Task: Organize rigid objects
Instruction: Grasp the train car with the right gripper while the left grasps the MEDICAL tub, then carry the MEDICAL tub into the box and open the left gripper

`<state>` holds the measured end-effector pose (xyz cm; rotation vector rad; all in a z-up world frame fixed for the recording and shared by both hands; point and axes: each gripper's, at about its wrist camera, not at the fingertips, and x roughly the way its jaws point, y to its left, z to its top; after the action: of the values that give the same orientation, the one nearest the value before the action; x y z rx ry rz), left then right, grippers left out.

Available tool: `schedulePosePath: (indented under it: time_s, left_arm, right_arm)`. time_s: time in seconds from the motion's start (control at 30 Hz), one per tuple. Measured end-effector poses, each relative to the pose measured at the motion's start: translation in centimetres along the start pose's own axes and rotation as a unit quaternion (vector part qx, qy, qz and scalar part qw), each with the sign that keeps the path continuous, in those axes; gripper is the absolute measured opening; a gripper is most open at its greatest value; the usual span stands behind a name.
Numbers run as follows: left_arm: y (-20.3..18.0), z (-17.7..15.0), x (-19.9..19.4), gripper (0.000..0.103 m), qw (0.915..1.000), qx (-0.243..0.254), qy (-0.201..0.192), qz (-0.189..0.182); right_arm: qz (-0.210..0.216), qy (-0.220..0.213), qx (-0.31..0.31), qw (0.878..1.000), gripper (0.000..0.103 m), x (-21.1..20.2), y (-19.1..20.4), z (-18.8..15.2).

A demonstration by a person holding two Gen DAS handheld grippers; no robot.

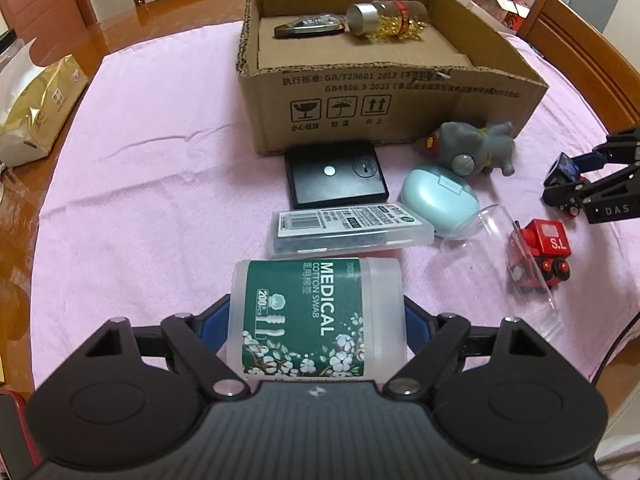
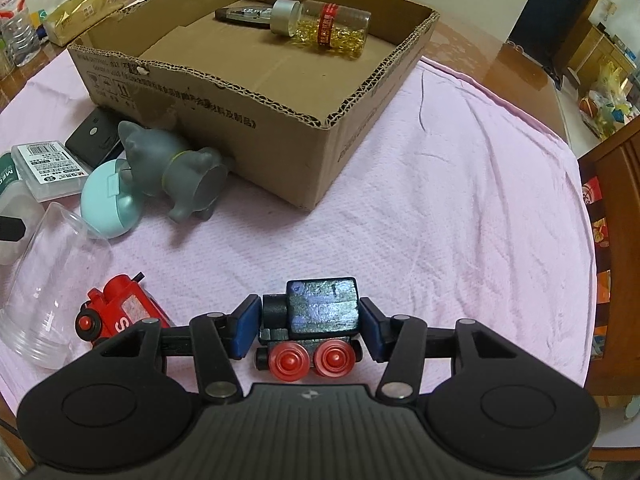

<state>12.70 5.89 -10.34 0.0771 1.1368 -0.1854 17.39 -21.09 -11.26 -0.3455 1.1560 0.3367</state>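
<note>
Lifting both at once carries the risk. The cotton swab tub [image 1: 316,320] lies on its side on the pink cloth [image 1: 160,200], the left gripper [image 1: 316,328] clamping its smooth round wall, so it could roll free. The right gripper [image 2: 308,326] seems closed on the dark toy train [image 2: 316,320]; its wheels could snag the cardboard box [image 2: 280,92] rim.

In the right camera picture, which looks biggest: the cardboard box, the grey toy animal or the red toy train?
1. cardboard box
2. grey toy animal
3. red toy train, partly hidden by the gripper, so unsure.
</note>
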Motion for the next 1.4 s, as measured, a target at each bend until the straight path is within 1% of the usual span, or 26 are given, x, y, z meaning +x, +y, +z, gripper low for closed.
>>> schedulePosePath:
  time_s: [0.4, 0.6, 0.77, 0.9, 1.13, 1.27, 1.4]
  left_arm:
    - [-0.2, 0.4, -0.2, 0.082, 0.9997, 0.02, 0.014, 0.007]
    - [-0.2, 0.5, -1.5, 0.082, 0.9995, 0.029, 0.01, 0.01]
    - [-0.5, 0.7, -3.0, 0.082, 0.9986, 0.051, 0.007, 0.012]
    - [-0.6, 1.0, -4.6, 0.082, 0.9979, 0.064, 0.0, 0.007]
    - [-1.3, 1.8, -7.1, 0.082, 0.9963, 0.085, -0.014, -0.006]
    - [-1.7, 3.0, -8.4, 0.082, 0.9949, 0.094, -0.034, -0.012]
    - [-1.9, 5.1, -9.2, 0.082, 0.993, 0.1, -0.062, -0.015]
  right_arm:
    - [-0.001, 0.009, -0.02, 1.0, 0.057, -0.2, 0.6, 0.2]
    - [0.0, 0.008, -0.021, 1.0, 0.057, -0.6, 0.4, 0.1]
    - [0.003, 0.0, -0.024, 1.0, 0.057, -1.8, 0.3, 0.2]
    - [0.006, -0.009, -0.032, 0.999, 0.056, -3.1, 0.3, 0.4]
    - [0.026, -0.025, -0.046, 0.998, 0.056, -5.7, 1.0, 0.7]
    - [0.032, -0.043, -0.051, 0.997, 0.056, -7.6, 1.3, 1.2]
    - [0.045, -0.065, -0.045, 0.996, 0.056, -9.3, 1.3, 2.2]
